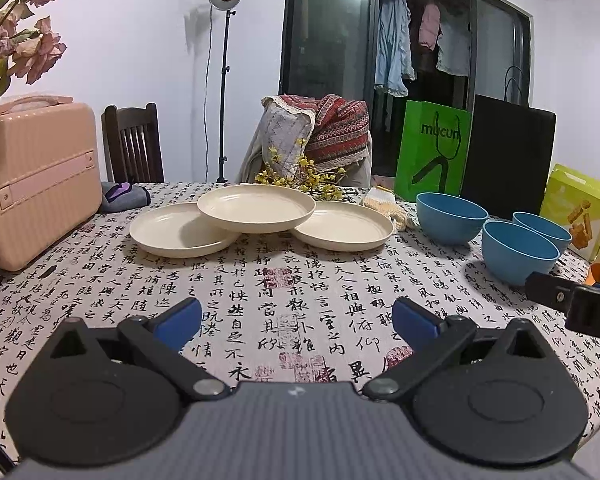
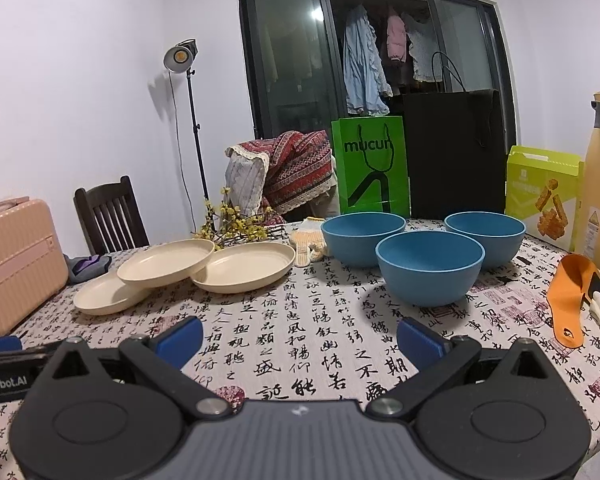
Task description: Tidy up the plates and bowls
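Left claw [image 1: 296, 320] spread wide and empty over the calligraphy-printed tabletop [image 1: 260, 280]; right claw [image 2: 300, 338] just as open, holding nothing. Beyond them, three cream round plastic plates [image 1: 256, 208], one perched across the rims of the other two, not nested. To their right, three blue round plastic bowls [image 2: 428, 268] standing separately, close together. Nothing stacked yet, I'd say; the whole sorting job is ahead.
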`<state>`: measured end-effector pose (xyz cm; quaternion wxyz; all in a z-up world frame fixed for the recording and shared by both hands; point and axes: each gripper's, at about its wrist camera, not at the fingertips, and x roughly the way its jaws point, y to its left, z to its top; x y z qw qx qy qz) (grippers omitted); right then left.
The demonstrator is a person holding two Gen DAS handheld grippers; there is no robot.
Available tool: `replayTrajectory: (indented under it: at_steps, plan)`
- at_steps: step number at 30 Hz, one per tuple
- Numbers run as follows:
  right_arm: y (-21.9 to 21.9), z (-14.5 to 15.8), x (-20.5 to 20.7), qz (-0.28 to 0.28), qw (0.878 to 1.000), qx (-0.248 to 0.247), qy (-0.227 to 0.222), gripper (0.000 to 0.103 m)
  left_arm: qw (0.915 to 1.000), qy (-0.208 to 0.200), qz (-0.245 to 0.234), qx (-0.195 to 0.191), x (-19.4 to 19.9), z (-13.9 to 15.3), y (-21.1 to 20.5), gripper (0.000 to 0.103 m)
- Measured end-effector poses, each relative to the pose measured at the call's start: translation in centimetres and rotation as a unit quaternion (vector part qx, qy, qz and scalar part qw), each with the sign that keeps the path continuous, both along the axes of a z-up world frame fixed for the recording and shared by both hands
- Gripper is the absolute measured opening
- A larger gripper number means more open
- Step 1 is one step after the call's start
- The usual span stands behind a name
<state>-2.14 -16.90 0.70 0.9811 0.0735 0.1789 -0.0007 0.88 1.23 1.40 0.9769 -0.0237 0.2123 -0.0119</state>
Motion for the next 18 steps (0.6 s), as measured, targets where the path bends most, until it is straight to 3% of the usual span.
replayTrajectory:
  at_steps: [18]
  plan:
    - [0.0, 0.2, 1.4, 0.007, 1.000, 0.000, -0.002, 0.103, 0.9998, -0.007, 0.016, 0.002, 1.0, 0.0, 0.4, 0.103]
